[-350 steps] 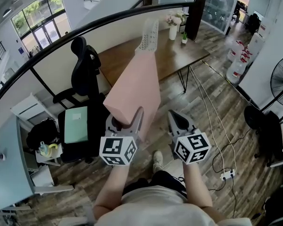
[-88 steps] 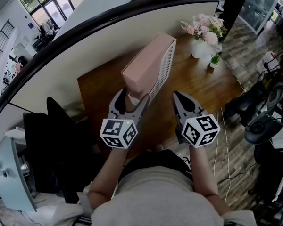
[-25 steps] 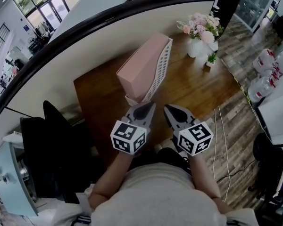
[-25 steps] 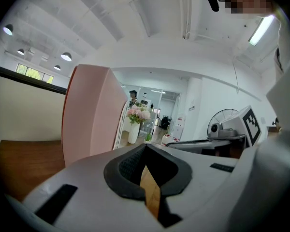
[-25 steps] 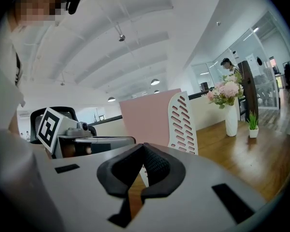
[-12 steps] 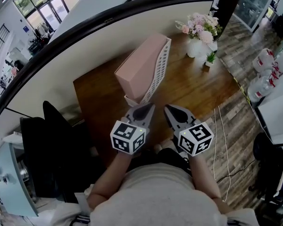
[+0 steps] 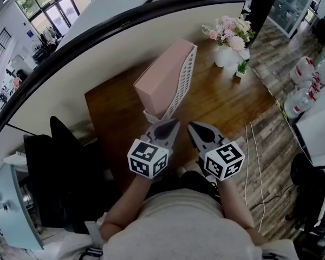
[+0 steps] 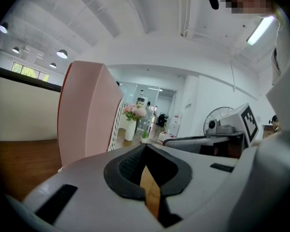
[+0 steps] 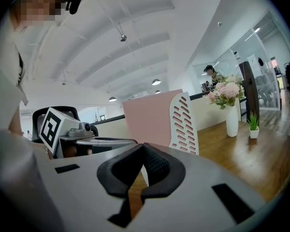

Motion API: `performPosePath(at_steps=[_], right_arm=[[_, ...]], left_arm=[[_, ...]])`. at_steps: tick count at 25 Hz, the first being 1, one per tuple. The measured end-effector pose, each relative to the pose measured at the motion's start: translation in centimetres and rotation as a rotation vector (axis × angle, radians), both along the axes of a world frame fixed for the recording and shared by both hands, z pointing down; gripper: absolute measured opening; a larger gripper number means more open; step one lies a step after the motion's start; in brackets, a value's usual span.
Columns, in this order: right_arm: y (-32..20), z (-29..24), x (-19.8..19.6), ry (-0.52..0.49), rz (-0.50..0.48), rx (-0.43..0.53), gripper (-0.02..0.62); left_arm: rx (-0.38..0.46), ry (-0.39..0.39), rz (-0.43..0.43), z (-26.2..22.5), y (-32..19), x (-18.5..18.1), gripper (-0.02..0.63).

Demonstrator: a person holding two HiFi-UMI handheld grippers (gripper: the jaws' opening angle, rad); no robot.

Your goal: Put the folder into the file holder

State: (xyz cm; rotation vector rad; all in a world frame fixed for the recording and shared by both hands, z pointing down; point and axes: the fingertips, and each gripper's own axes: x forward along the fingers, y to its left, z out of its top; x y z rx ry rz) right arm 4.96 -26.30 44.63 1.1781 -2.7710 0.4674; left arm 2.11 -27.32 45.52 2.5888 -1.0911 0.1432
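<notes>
A pink folder [image 7: 162, 77] stands upright inside the white slotted file holder [image 7: 186, 75] on the brown wooden table [image 7: 222, 99]. My left gripper [image 7: 173, 124] hovers just short of the holder's near end, shut with nothing in it. Close beside it my right gripper [image 7: 192, 126] is also shut and empty. In the left gripper view the folder [image 8: 84, 115] rises ahead on the left, with the holder [image 8: 117, 129] showing behind it. The right gripper view shows the folder [image 9: 147, 117] and the holder's slotted side [image 9: 183, 122] straight ahead.
A white vase of pink flowers [image 7: 227, 37] and a small potted plant [image 7: 242, 67] stand at the table's far right. A cream partition with a black rail [image 7: 97, 34] backs the table. A black chair [image 7: 54, 161] sits at the left, water bottles [image 7: 314, 85] at the right.
The folder, earlier carried in the left gripper, now stands in the holder, and both grippers have drawn back from it. Over the last second nothing has visibly moved.
</notes>
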Motion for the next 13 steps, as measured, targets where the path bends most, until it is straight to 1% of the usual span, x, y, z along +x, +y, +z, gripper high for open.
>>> performPosePath(at_steps=[6, 13], right_arm=[[-0.01, 0.42, 0.07, 0.009, 0.011, -0.005, 0.009], [-0.34, 0.33, 0.29, 0.008, 0.026, 0.002, 0.009]], left_arm=[[-0.006, 0.02, 0.001, 0.03, -0.03, 0.0, 0.012], [0.0, 0.022, -0.001, -0.12, -0.19, -0.22, 0.012]])
